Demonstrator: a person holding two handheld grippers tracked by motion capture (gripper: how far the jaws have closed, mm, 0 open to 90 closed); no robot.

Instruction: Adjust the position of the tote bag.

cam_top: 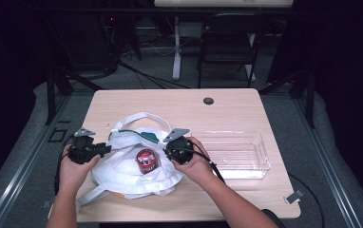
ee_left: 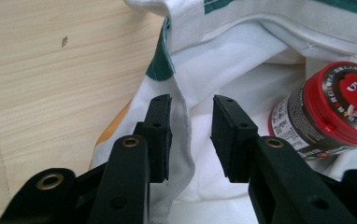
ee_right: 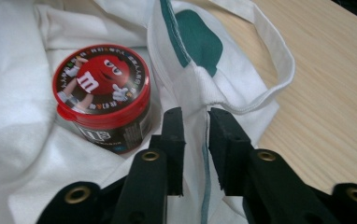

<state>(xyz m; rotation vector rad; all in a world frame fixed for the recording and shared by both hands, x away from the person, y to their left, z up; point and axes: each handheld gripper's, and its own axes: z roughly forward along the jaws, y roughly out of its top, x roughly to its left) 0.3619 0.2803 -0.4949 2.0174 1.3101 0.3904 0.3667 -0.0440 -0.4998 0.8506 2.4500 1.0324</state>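
High view: I have both grippers at the mouth of a white cloth bag (cam_top: 122, 173) lying at lower centre of the frame on the wooden table (cam_top: 227, 107). The left gripper (cam_top: 104, 148) sits at the bag's left edge, the right gripper (cam_top: 169, 150) at its right edge. A red-lidded candy jar (cam_top: 146, 160) rests on the bag's fabric between them. An empty clear plastic tray (cam_top: 260, 159) stands just right of the bag.

Left gripper view: my jaws stand apart, with a fold of the bag rim (ee_left: 182, 116) hanging between the pads and lying against the left one, not clamped. The jar shows at right of frame.

Right gripper view: the jaws are parted by a narrow gap, the seamed bag edge (ee_right: 200, 105) between them, no squeeze visible. The jar sits at left, tilted slightly.

Risks as I judge them: with both rims loose, the mouth may sag onto the jar and hinder any reach for it. If I lift either edge on a partial bite, the cloth could slip free. Pulling the fabric unevenly could tip or roll the jar toward the table edge.
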